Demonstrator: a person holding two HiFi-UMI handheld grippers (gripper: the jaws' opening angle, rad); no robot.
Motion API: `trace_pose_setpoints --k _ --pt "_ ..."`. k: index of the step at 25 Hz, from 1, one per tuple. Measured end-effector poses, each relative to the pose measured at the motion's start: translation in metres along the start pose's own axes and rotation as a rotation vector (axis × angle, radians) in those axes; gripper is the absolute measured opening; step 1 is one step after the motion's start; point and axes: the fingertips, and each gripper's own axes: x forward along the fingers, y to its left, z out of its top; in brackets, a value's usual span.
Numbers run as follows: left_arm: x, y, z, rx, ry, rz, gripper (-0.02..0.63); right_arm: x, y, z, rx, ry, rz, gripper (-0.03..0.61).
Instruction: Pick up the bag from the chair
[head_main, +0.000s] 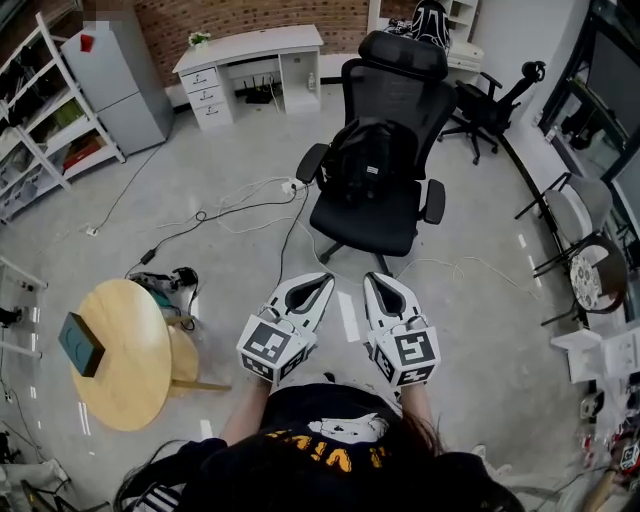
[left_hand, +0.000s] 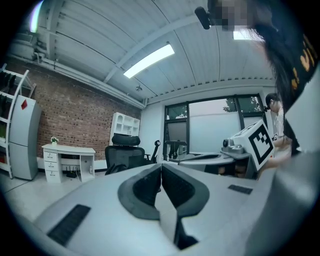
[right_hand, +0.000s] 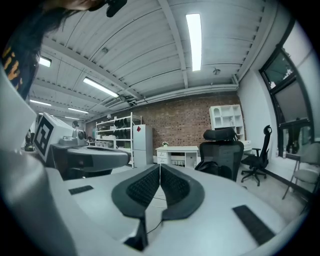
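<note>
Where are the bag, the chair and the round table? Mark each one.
bag (head_main: 362, 160), head view, its front.
chair (head_main: 403, 52), head view, its headrest.
table (head_main: 132, 365), head view, bare top.

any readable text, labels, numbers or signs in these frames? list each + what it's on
Nothing reads clearly.
Yellow print on the person's black shirt: partly hidden, unreadable.
Red diamond sign on the grey cabinet: too small, no legible words.
Cubes on the left gripper and right gripper: square marker patterns only, no words.
</note>
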Motion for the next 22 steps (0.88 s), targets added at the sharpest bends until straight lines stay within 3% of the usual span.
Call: trace_pose_setpoints --k 14,22 --pt "0.027 0.015 -0.022 -0.034 0.020 -0.035 0.009 0.012 -0.020 -0.022 0.011 0.048 -0.042 0.005" --pt "0.082 0.038 -0.028 -0.042 0.044 0.028 0.009 0.048 -0.073 -0.029 0.032 0.056 0.007 0.005"
